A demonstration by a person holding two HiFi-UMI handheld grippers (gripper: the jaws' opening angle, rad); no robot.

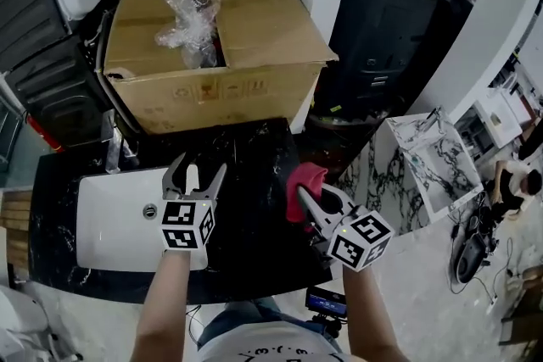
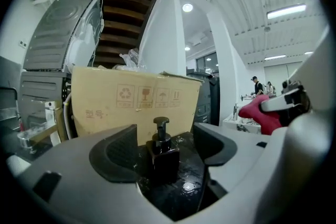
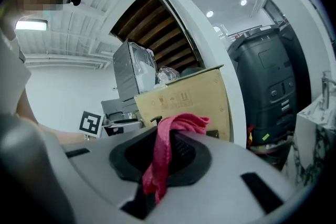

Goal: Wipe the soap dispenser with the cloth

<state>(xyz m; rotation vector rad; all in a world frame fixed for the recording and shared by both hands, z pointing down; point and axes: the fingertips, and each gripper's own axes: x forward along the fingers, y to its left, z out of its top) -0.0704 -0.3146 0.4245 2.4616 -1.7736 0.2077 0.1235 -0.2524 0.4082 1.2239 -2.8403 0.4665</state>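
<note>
The black square soap dispenser with its pump head stands upright on the wet black counter, in the gap between my left gripper's jaws; the pads do not touch it. In the head view the left gripper is open over the counter just right of the sink, and the dark bottle does not stand out there. My right gripper is shut on a red cloth, held to the right of the left gripper. In the right gripper view the cloth hangs bunched from the closed jaws.
A white sink with a faucet is set in the black counter at left. A big cardboard box with a plastic bag on top stands behind. A marble-patterned stand is on the right.
</note>
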